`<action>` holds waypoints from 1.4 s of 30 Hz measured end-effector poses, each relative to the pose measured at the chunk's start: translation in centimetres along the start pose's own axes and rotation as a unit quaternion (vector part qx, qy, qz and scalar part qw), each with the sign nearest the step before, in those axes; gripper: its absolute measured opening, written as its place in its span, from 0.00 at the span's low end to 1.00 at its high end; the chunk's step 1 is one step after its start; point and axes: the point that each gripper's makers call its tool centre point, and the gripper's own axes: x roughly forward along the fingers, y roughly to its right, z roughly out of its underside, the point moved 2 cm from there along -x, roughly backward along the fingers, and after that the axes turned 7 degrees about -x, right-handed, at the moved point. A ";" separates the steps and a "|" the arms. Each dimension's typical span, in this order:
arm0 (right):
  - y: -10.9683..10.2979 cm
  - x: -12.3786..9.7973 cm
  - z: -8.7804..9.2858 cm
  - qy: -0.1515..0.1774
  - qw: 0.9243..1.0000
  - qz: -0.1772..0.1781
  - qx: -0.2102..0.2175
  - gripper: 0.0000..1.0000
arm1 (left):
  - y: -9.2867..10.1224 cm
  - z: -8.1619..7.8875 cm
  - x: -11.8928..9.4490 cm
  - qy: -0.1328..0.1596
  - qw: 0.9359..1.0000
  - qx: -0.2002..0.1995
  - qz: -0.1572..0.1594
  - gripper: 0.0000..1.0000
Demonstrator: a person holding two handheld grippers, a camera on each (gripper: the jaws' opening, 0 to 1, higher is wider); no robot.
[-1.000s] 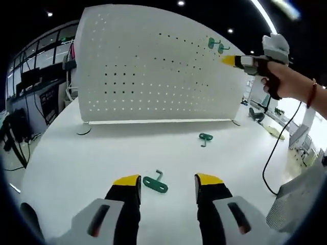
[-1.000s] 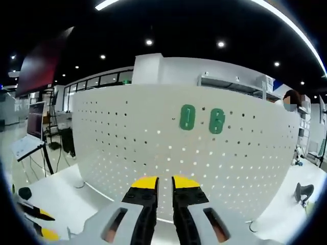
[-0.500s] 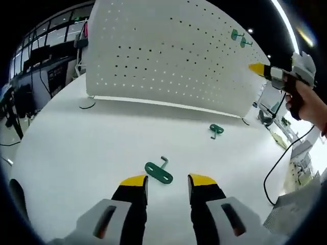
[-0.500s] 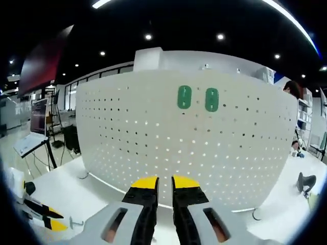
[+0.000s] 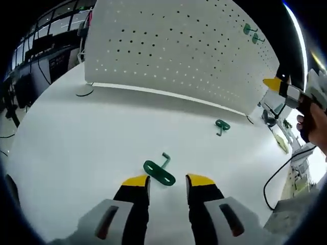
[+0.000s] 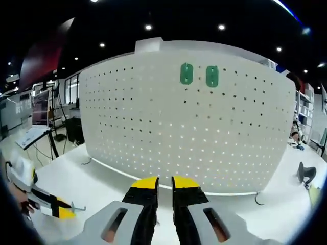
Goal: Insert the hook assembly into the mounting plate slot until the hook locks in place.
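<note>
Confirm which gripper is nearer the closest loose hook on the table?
Left. The left gripper sits just short of the hook, jaws open either side of it. The right gripper is off to the right, raised beside the pegboard.

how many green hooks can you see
4: two mounted high on the pegboard, one on the table by the left gripper's jaws, one farther right near the board.

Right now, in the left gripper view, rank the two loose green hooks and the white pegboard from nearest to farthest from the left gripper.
1. Green metal hook lying just ahead of the left gripper.
2. Second green hook, farther out, to the right.
3. White perforated pegboard, standing at the table's far edge.
</note>
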 end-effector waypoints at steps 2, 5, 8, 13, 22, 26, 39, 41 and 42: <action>0.1 0.0 -0.2 0.003 1.000 0.002 -0.001 0.08 | 0.0 0.0 0.3 -0.005 1.000 0.004 0.000 0.29; 0.4 0.0 -0.1 -0.001 1.000 0.001 -0.001 0.08 | -0.2 0.2 0.7 -0.014 1.000 0.004 -0.002 0.27; 0.7 -0.1 0.1 -0.003 1.000 0.006 0.002 0.08 | -0.3 0.1 0.7 -0.017 1.000 0.007 -0.006 0.25; 1.0 -0.2 0.5 -0.007 1.000 0.008 0.006 0.08 | -0.6 0.2 1.0 -0.023 1.000 0.015 -0.014 0.13; 0.9 -0.4 0.8 -0.011 1.000 0.005 0.007 0.08 | -0.9 -0.3 1.3 -0.014 0.999 0.045 -0.027 0.13; 0.9 -0.5 0.9 -0.013 1.000 0.003 0.007 0.08 | -0.8 -0.4 1.5 -0.012 0.998 0.055 -0.026 0.09; 0.2 -0.8 1.1 -0.014 1.000 -0.003 0.010 0.08 | -0.2 -0.4 1.1 -0.008 0.999 0.043 0.004 0.04; -0.1 -0.8 1.2 -0.015 1.000 -0.006 0.010 0.08 | -0.1 -0.5 0.9 -0.004 0.999 0.043 0.007 0.04; -0.3 -0.8 1.2 -0.013 1.000 -0.010 0.014 0.08 | 0.0 -0.6 0.8 0.001 0.999 0.042 0.007 0.04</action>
